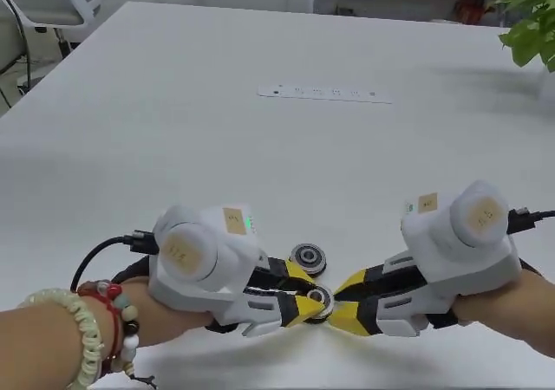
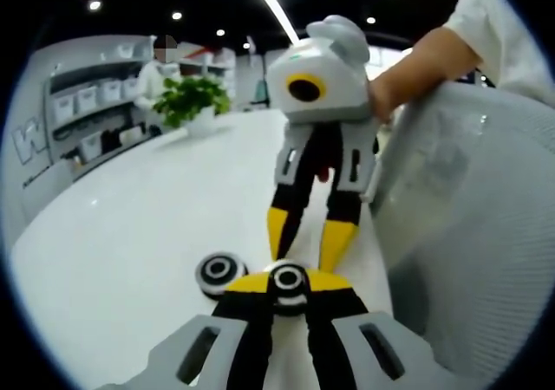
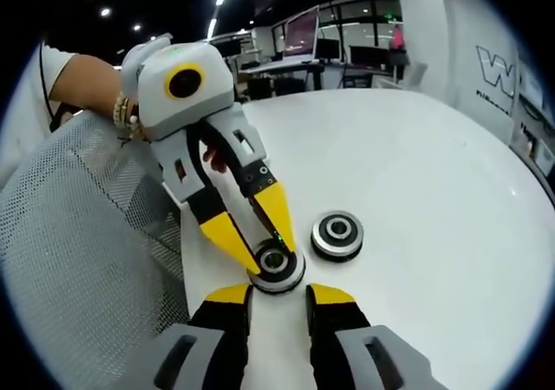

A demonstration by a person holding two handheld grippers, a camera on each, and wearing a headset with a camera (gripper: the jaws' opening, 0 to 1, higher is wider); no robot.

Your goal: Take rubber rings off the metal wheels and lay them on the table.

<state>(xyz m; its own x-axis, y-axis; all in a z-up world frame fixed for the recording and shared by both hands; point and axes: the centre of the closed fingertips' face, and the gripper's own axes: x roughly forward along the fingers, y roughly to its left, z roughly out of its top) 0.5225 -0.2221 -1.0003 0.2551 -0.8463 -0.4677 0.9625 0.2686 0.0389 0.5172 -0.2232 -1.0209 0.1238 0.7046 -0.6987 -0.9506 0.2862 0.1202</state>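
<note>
A small metal wheel [image 1: 318, 299] with a black rubber ring sits between the yellow tips of my left gripper [image 1: 310, 302], which is shut on it near the table's front edge. The same wheel [image 2: 287, 282] shows in the left gripper view, and the wheel [image 3: 277, 267] appears again just beyond my right gripper [image 3: 279, 296]. My right gripper [image 1: 345, 301] faces the left one, open, its tips on either side of the wheel's near rim without closing. A second ringed wheel [image 1: 308, 256] lies flat on the white table [image 1: 260, 165] just behind.
A white power strip [image 1: 323, 93] lies across the table's middle. A green plant [image 1: 531, 26] stands at the far right corner. A grey mesh chair back [image 3: 87, 234] is close beside the front edge, where the grippers work.
</note>
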